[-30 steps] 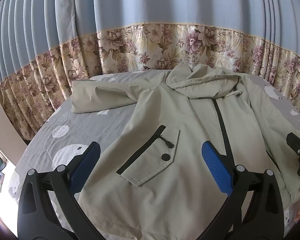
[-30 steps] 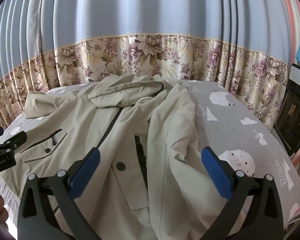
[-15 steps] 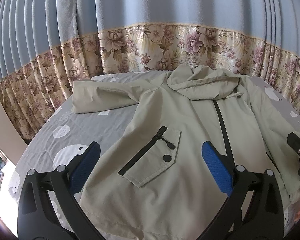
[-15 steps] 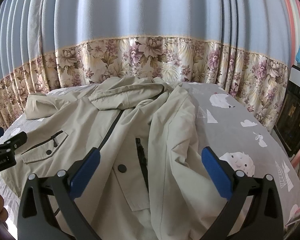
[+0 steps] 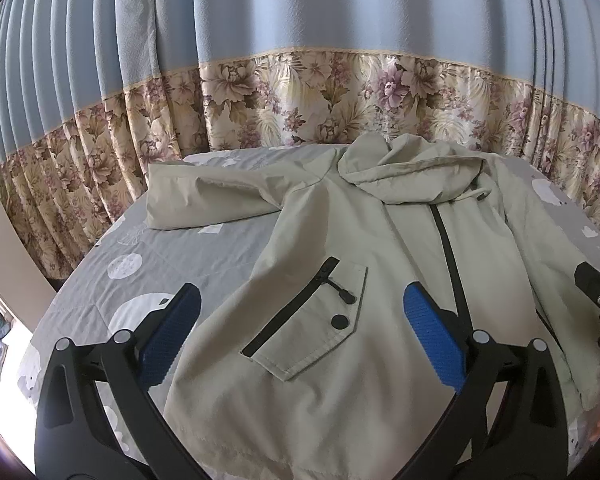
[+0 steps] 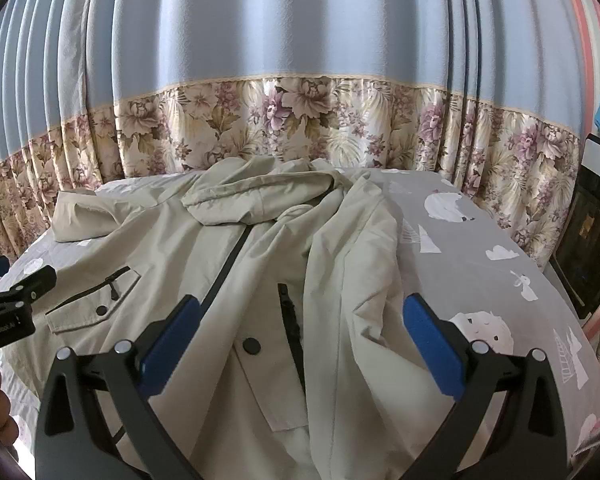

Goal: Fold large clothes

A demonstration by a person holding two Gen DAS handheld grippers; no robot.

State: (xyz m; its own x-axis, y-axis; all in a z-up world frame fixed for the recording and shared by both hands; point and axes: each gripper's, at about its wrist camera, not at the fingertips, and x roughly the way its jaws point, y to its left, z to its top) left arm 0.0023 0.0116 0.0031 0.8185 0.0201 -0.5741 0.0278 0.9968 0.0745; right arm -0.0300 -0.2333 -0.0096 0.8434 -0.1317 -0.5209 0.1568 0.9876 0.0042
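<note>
Jacket (image 5: 380,248), pale khaki and hooded, lies front-up across a grey patterned bed (image 5: 204,252), one sleeve (image 5: 212,196) stretched toward the curtain (image 5: 300,40), the other folded over its front. Left gripper (image 5: 300,332) hovers over the pocket (image 5: 320,316), fingers spread wide, empty. Right gripper (image 6: 300,332) hangs above the folded side, likewise open.

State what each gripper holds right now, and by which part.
Nothing. The left gripper and right gripper both hover open above the jacket, gripping no fabric.
</note>
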